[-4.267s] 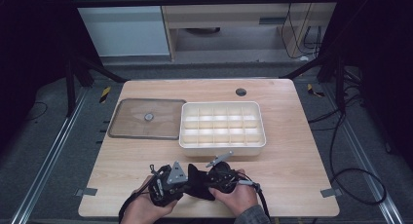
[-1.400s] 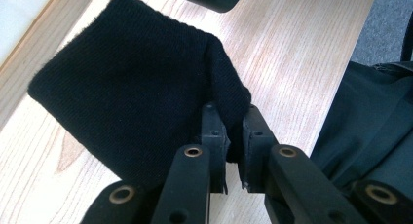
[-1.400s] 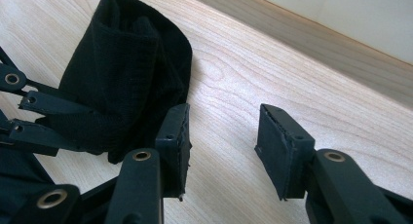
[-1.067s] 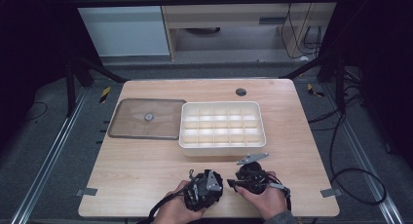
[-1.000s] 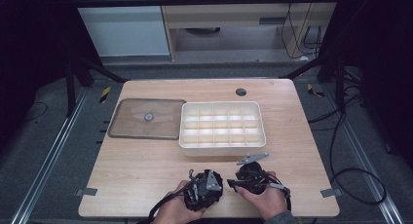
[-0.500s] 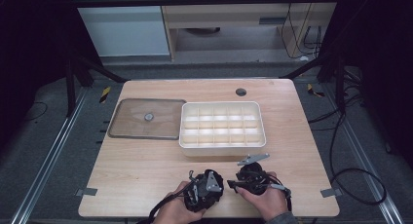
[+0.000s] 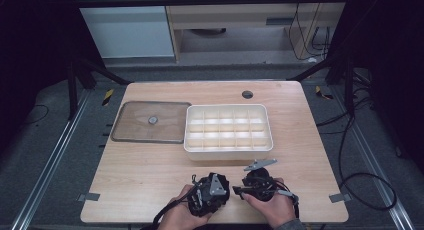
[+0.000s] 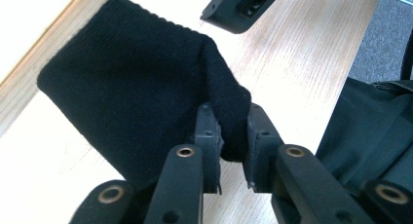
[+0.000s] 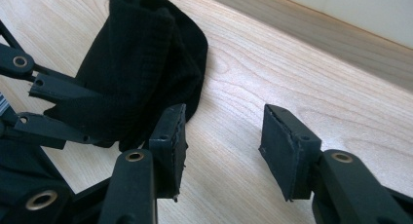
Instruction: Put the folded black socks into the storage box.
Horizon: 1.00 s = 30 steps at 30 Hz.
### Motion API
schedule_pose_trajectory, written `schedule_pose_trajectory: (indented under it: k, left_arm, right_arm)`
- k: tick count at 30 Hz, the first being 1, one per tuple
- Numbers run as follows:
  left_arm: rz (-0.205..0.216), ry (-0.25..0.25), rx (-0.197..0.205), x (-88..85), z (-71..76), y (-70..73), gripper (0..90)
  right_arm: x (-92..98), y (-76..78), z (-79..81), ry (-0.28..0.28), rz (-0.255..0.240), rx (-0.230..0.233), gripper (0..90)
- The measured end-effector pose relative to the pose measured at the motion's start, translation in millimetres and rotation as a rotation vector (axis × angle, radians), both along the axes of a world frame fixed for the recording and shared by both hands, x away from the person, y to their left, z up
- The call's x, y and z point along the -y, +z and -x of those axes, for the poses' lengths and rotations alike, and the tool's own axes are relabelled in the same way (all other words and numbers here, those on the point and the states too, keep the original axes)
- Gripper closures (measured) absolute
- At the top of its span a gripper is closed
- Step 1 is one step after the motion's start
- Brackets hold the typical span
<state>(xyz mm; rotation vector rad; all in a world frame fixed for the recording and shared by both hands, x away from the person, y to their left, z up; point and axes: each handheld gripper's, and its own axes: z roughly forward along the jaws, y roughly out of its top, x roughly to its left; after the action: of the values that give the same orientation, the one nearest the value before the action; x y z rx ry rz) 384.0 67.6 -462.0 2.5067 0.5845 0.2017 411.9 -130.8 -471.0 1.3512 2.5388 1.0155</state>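
**Left tongs clamp the black sock**

Your left gripper [image 8: 233,139] is clenched on a fold of the black knitted sock [image 8: 131,92], jaws just easing. Your right gripper [image 9: 221,146] gapes beside it, nothing between. Beyond both sits the white compartment tray [image 7: 228,149].

A light wooden surface [image 7: 150,180] with rounded corners is seen standing on a grey floor [image 7: 45,155]. A round dark hole [image 7: 247,94] is set near its far edge. Toward the left, a flat transparent lid [image 7: 150,122] with a small round knob is laid directly on the wood. Just beside it, to the right, a cream compartment tray [image 7: 228,149] is placed, divided into rows of cells. Near the front edge, a black knitted cloth [image 8: 131,83] is seen lying on the wood.
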Motion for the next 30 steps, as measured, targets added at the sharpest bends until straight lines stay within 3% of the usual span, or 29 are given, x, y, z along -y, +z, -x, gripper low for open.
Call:
schedule_pose_trajectory:
  k: [10, 20, 30]
  left_arm:
    - [0.046, 0.013, 0.015, -2.0, -2.6, 3.1, 64.9]
    - [0.058, 0.018, 0.027, -0.4, -0.1, 5.4, 50.0]
    - [0.075, 0.017, 0.042, -2.0, 5.8, 13.7, 43.9]
  right_arm:
    - [0.1, 3.4, -0.4, 0.002, -0.007, 0.009, 50.6]
    - [3.0, 4.4, 0.1, -0.008, -0.007, 0.010, 49.3]
    - [4.7, 8.1, 0.8, -0.016, -0.012, 0.014, 46.9]
